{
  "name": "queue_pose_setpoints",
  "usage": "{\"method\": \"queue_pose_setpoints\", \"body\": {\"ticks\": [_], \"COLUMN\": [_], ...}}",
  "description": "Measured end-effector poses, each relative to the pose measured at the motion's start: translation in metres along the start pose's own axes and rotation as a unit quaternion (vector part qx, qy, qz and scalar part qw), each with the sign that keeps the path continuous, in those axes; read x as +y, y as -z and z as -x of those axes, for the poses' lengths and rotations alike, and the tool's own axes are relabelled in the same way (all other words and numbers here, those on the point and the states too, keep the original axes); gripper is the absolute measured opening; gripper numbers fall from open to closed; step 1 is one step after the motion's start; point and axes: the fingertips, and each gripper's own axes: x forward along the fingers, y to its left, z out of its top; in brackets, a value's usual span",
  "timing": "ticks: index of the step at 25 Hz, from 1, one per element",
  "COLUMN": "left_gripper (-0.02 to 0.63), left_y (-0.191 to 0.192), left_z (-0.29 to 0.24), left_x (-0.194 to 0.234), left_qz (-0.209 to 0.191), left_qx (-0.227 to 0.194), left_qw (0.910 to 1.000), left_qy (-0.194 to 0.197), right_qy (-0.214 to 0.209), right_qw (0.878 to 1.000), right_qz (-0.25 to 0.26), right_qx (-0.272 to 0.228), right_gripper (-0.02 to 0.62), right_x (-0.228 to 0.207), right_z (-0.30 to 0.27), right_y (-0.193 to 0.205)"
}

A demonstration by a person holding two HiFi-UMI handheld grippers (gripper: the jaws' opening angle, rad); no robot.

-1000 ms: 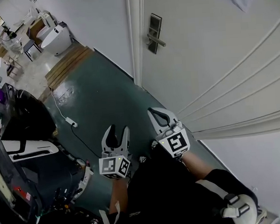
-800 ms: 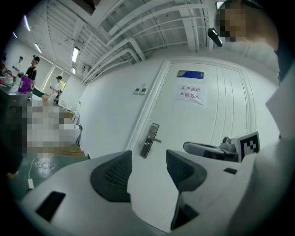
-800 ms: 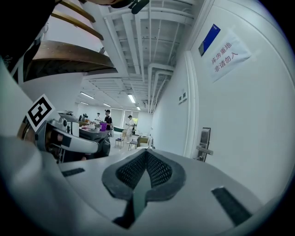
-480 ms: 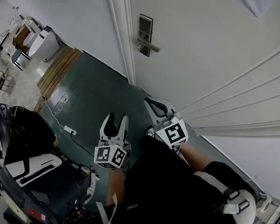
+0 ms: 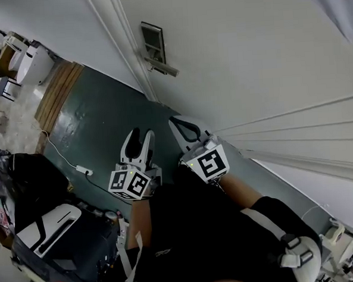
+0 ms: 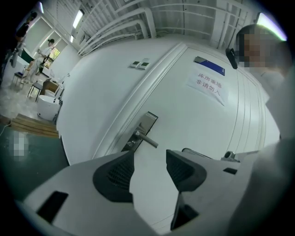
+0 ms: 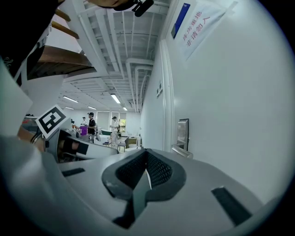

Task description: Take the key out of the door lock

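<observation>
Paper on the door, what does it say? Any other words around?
"非请勿入": red, lower line of the paper sign on the door.
Upper line: maybe "库房重地", blurred, not sure.
Blue plate above the sign: too small to read.

Industrial test hall: white door (image 5: 249, 55) with lever lock (image 5: 153, 43), green floor (image 5: 104, 127), exposed ceiling pipes (image 7: 132, 69), strip lights (image 7: 115, 98).

The right tongs (image 7: 147, 168) are pressed together, empty, the door lock (image 7: 183, 133) beyond them.
</observation>
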Motion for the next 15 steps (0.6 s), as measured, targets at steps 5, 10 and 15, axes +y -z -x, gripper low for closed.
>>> {"method": "queue_pose_setpoints", "body": {"ticks": [5,10,15], "left_gripper": [0.222,0.222,0.222], "left_y": [0.007,0.008,0.011], "left_z": [-0.045,-0.081,-0.109], "left_x": [0.007,0.013,0.021], "left_qz": [0.006,0.035,0.038], "left_qx": [0.030,0.041,0.061], "left_qw": [0.9995,0.9983,0.9966], "left_qy": [0.006,0.024,0.039], "right_qy": [0.026,0.051,0.070], "right_qw": [1.000,0.999,0.997], "right_qz": [-0.007,-0.013,-0.014], "right_qx": [-0.012,-0.003,-0.003], "right_gripper": [0.008,0.008,0.008], "right_x": [-0.040,-0.066,-0.078], "right_z": [-0.013,-0.012,-0.021], "right_y": [0.006,0.013,0.014]}}
